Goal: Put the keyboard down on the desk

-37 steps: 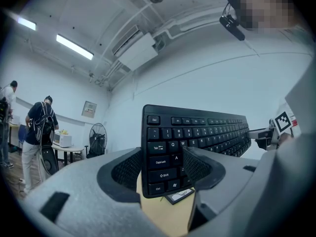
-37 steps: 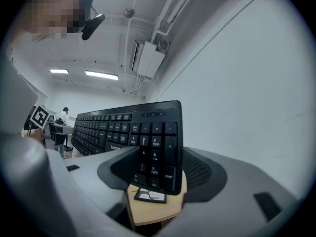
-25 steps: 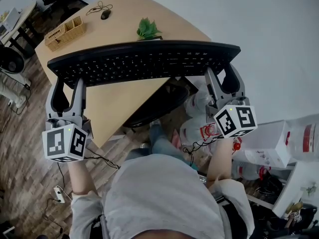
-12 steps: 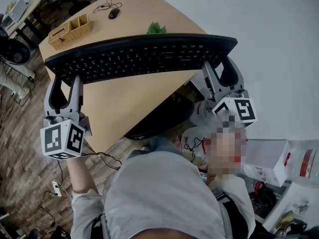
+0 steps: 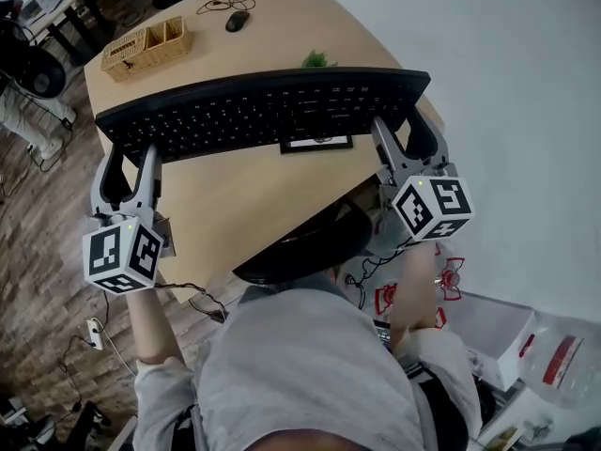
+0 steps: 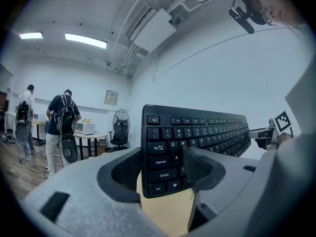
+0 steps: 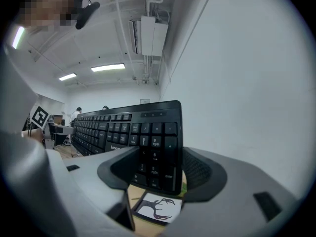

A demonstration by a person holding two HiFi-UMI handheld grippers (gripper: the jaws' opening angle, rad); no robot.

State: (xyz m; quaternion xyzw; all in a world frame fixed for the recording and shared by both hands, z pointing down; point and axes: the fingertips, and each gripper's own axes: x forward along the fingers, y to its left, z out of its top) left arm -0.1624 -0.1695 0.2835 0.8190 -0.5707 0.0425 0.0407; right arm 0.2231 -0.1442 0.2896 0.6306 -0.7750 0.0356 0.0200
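Above desk [image 5: 235, 200], left hand-held gripper [image 5: 128, 154], right hand-held gripper [image 5: 396, 135], both clamping keyboard [image 5: 263, 111] ends

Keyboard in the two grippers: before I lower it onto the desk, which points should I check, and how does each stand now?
1. Left gripper holds the keyboard's left end: ok, fingers shut on it.
2. Right gripper holds the right end: ok, shut on it.
3. Whole keyboard over the desk: cannot tell for the right end, which is near the desk's edge.
4. Landing spot free: not ok; a small picture lies below the keyboard's near edge, and a plant shows beyond its far edge.
5. Basket and mouse out of the way: ok, at the desk's far end.
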